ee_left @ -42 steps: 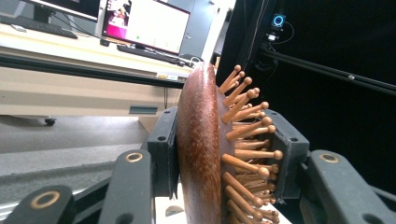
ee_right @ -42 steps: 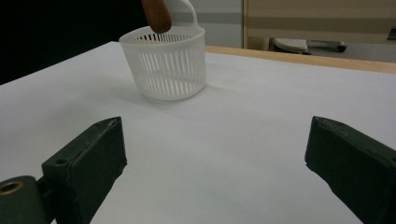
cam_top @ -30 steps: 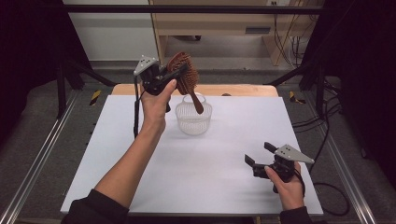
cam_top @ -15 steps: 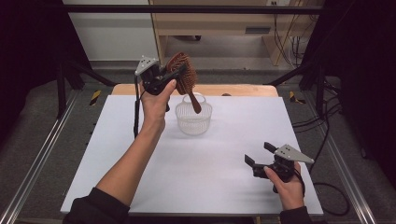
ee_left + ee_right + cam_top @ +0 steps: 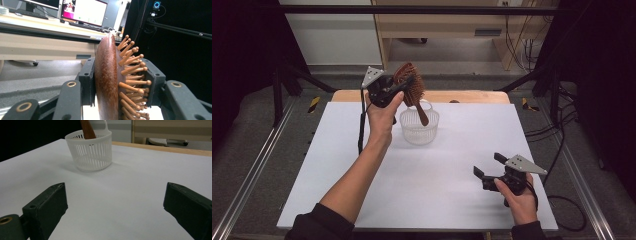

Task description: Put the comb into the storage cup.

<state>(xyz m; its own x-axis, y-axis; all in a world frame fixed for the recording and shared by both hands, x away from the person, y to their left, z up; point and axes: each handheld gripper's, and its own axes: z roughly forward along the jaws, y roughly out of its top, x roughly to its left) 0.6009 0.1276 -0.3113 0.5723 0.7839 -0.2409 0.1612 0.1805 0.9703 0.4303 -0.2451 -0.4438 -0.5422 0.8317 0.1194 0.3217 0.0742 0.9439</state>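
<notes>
Wooden hairbrush (image 5: pixel 410 85) sits clamped by its head in the left gripper (image 5: pixel 399 87), handle angling down into the white basket (image 5: pixel 419 127) at upper centre; the right gripper (image 5: pixel 488 166), fingers wide, rests lower right.

White basket (image 5: pixel 91 151) beyond parted jaws
</notes>
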